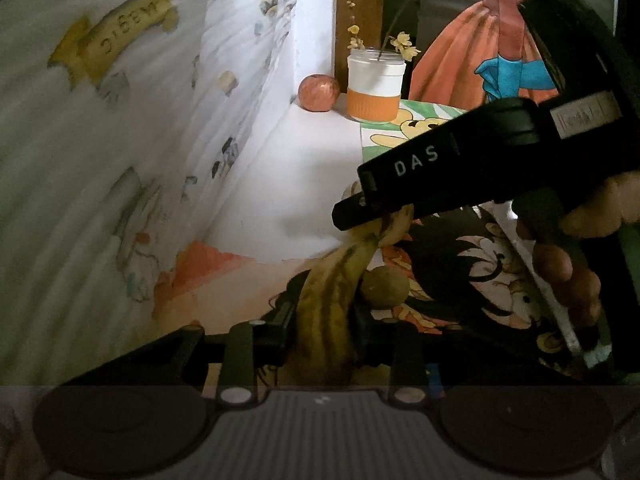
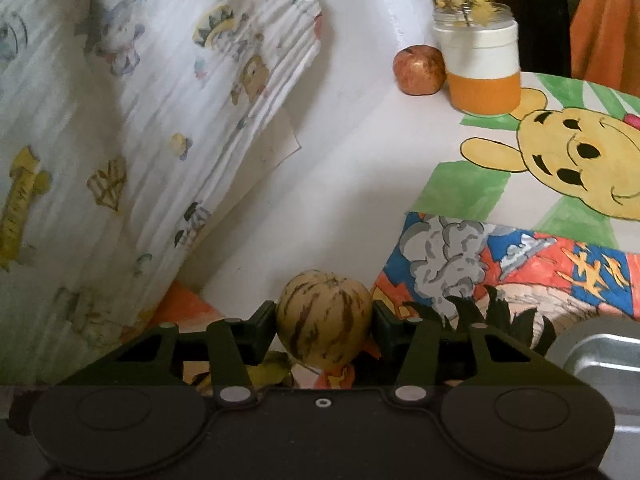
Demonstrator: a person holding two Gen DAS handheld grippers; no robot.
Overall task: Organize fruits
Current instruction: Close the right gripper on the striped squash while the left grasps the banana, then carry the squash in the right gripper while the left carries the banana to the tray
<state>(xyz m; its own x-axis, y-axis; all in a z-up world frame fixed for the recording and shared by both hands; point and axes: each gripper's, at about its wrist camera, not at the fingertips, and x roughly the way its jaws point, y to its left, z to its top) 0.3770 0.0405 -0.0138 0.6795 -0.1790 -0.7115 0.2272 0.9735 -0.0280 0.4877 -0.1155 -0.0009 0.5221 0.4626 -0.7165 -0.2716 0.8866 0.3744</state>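
My left gripper point(image 1: 320, 332) is shut on a yellow banana with dark streaks point(image 1: 328, 312). A small round greenish fruit point(image 1: 385, 286) lies right of it on the cartoon-printed cloth. My right gripper point(image 2: 324, 320) is shut on a round yellow fruit with brown stripes point(image 2: 322, 318), held above the cloth. The right gripper's black body point(image 1: 460, 160) crosses the left wrist view, over the banana's far end. A red apple point(image 1: 319, 93) sits at the far back beside a jar; it also shows in the right wrist view point(image 2: 419, 69).
A white and orange jar with yellow flowers point(image 2: 482, 68) stands at the back next to the apple. A hanging printed curtain point(image 2: 120, 140) bounds the left. A metal tray corner point(image 2: 600, 356) shows at lower right. Cartoon cloths point(image 2: 560, 160) cover the table.
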